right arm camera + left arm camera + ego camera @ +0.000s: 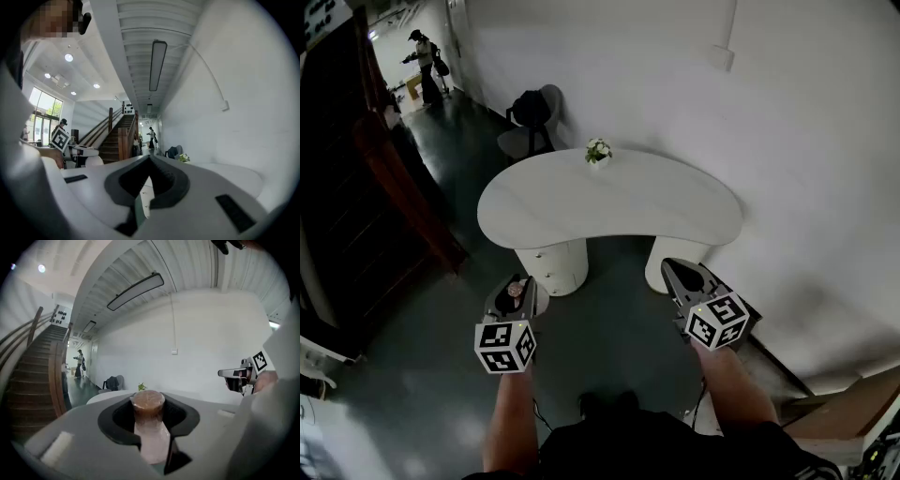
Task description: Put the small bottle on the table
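left tongs, low in the head view beside the right tongs, are clamped on the small bottle: pale body upright between the jaws, brown cap on top. bottle is not on the table; it is held at about 7 o'clock from it, over the dark floor. right tongs at 5 o'clock of the table, jaws together, nothing between. small flower pot at the table's 12 o'clock edge.

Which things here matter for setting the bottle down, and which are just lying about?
For the job: small bottle, clamped in the left gripper; white table.

Lying about: flower pot on the table; chair with a bag; stairs. The right gripper is empty.
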A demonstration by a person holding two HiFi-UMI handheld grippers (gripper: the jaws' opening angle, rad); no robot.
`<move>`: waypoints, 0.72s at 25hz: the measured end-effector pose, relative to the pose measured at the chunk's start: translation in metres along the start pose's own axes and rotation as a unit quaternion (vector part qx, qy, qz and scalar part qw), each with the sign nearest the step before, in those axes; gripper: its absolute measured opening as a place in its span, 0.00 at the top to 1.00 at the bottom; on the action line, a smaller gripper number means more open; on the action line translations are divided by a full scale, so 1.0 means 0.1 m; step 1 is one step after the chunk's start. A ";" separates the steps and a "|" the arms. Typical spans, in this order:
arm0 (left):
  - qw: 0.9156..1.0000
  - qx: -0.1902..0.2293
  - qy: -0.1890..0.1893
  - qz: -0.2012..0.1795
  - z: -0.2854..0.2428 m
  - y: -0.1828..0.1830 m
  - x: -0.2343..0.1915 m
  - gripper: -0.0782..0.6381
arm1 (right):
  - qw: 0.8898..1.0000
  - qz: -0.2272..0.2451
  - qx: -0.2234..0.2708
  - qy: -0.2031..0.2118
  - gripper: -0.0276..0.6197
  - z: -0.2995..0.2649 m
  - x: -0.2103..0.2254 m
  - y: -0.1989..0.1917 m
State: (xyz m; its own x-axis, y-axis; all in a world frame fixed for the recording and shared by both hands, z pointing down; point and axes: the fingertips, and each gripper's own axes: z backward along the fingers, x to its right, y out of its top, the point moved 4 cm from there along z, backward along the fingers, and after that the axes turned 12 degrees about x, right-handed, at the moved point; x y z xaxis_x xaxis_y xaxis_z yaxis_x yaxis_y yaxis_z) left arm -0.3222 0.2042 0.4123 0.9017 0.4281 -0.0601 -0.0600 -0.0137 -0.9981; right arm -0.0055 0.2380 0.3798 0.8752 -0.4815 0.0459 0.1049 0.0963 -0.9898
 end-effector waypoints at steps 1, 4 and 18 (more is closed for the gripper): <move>1.000 -0.001 -0.001 -0.003 -0.01 0.00 0.02 0.71 | 1.000 0.000 0.001 0.001 0.94 0.01 0.00 0.01; 1.000 -0.004 -0.003 -0.008 -0.02 0.00 0.08 0.71 | 1.000 -0.001 0.002 0.004 0.94 0.04 0.02 0.02; 1.000 -0.018 -0.005 -0.021 -0.04 -0.04 0.24 0.71 | 1.000 -0.004 0.018 0.007 0.94 0.21 0.15 0.05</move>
State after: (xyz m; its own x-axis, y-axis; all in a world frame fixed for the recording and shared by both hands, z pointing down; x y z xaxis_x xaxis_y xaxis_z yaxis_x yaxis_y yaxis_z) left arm -0.2984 0.2110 0.4144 0.8990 0.4375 -0.0185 -0.0073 -0.0272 -0.9996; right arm 0.0183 0.2492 0.3779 0.8682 -0.4935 0.0509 0.1282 0.1240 -0.9840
